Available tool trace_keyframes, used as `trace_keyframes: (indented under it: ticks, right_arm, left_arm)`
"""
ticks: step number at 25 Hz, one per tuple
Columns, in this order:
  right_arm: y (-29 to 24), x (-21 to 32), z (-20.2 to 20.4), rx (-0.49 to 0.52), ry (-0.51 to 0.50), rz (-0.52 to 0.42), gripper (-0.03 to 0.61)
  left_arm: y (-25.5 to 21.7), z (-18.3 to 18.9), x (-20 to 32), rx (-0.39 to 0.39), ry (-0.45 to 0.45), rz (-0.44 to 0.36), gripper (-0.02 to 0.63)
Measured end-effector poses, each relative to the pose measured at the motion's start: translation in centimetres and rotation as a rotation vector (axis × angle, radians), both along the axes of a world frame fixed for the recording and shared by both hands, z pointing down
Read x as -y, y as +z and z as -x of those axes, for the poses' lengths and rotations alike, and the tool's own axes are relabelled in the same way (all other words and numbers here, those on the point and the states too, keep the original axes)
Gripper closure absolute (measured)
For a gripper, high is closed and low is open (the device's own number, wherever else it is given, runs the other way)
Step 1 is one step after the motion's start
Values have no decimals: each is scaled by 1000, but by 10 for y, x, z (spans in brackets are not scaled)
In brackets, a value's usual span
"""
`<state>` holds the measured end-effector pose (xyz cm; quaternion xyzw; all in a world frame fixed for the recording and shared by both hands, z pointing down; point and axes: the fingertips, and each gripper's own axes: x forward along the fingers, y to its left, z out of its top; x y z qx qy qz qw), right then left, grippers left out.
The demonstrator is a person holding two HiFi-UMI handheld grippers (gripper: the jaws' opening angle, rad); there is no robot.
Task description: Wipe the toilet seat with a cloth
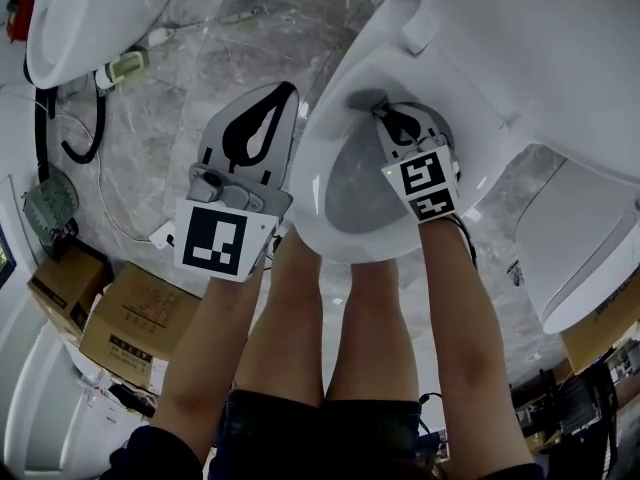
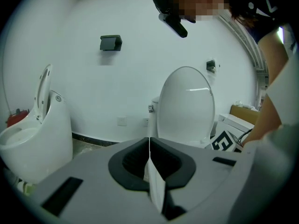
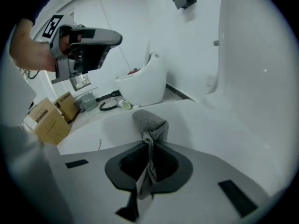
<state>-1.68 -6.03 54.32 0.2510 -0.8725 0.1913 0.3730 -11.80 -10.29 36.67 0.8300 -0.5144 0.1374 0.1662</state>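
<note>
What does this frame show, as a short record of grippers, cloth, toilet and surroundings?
right gripper: jaws shut on the grey cloth, which lies on the toilet seat towards its back
left gripper: jaws together, nothing between them, held beside the bowl over the floor
lid: raised
surroundings: second toilet, cardboard boxes

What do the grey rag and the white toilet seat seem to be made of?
The cloth, pinched in the right gripper, looks like soft knitted or terry fabric: it is grey and matte with a nubby weave. The toilet seat looks like glazed ceramic or hard plastic: it is smooth, glossy white with soft reflections.
</note>
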Motion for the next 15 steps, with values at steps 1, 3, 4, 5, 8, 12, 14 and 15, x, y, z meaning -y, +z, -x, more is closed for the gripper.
trace_keyframes:
  ticks: [1, 3, 4, 5, 8, 12, 14, 15]
  right_arm:
    - [3, -16, 11, 1, -53, 30, 545]
    - [5, -59, 35, -8, -212, 80, 545]
    - [4, -83, 45, -8, -300, 104, 545]
    - [2, -109, 53, 0, -381, 128, 545]
    - [-6, -162, 64, 34, -513, 161, 545]
    - [-4, -119, 58, -8, -405, 84, 545]
    - [-4, -71, 51, -68, -329, 5, 545]
    - [-7, -47, 46, -96, -298, -39, 545]
  left_arm:
    - [-1, 1, -1, -3, -5, 4, 589]
    - [-2, 4, -2, -3, -14, 7, 589]
    - [-3, 6, -1, 1, -13, 1, 589]
    - [-4, 7, -1, 8, -6, -9, 589]
    - [-3, 8, -4, 24, 5, 2, 589]
    - [-7, 9, -1, -5, -23, -4, 589]
    - [-7, 10, -2, -6, -22, -3, 589]
    - [-7, 10, -4, -7, -22, -3, 589]
